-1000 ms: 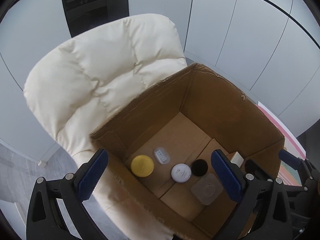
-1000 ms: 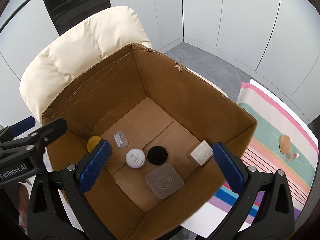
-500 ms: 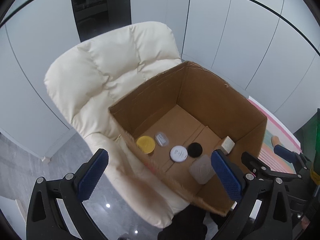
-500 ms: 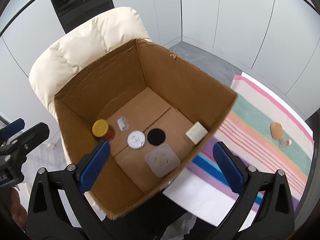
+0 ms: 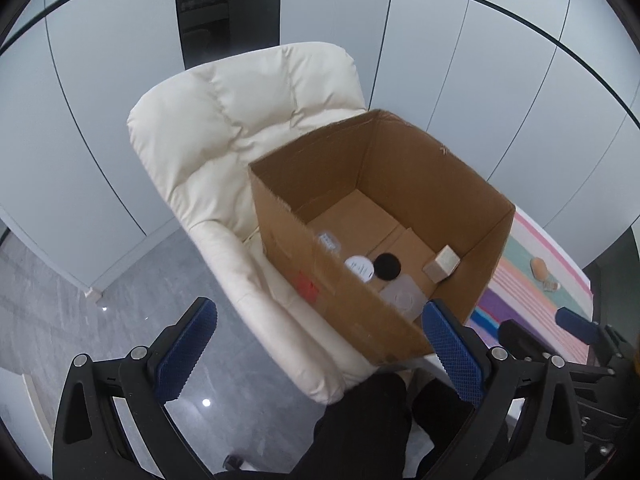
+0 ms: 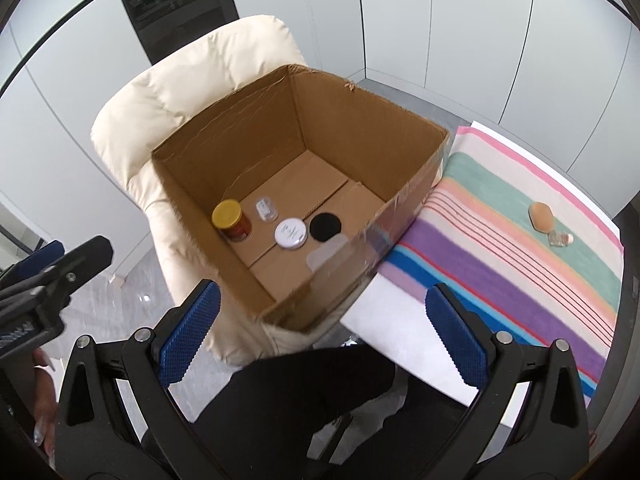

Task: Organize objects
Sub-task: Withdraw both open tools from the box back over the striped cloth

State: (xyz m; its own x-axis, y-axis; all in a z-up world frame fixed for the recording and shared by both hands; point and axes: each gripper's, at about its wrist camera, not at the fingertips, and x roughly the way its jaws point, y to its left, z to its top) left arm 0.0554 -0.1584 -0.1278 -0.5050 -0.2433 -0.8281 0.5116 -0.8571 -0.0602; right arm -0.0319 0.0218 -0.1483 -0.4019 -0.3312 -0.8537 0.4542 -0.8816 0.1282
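An open cardboard box (image 5: 472,184) (image 6: 360,128) rests on a cream padded chair (image 5: 240,120) (image 6: 192,80). Inside lie a yellow-lidded jar (image 6: 230,216), a small clear case (image 6: 266,208) (image 5: 328,240), a white round tin (image 6: 291,233) (image 5: 360,267), a black disc (image 6: 325,226) (image 5: 387,266), a clear flat lid (image 5: 402,300) (image 6: 326,254) and a beige block (image 5: 442,269). On the striped cloth (image 6: 500,248) sit a tan oval piece (image 6: 541,216) (image 5: 539,267) and a small clear bottle (image 6: 560,238). My left gripper (image 5: 320,354) and right gripper (image 6: 320,336) hang open and empty, well back from the box.
Pale wall panels and a dark glass door (image 5: 228,8) stand behind the chair. Grey floor (image 5: 60,280) lies to the left. The person's dark-clothed legs (image 6: 304,392) sit below the grippers. The white table edge (image 6: 392,320) borders the cloth.
Both grippers have pulled back and up from over the box. The box now looks smaller and farther, and the striped cloth with its two small items has come into view.
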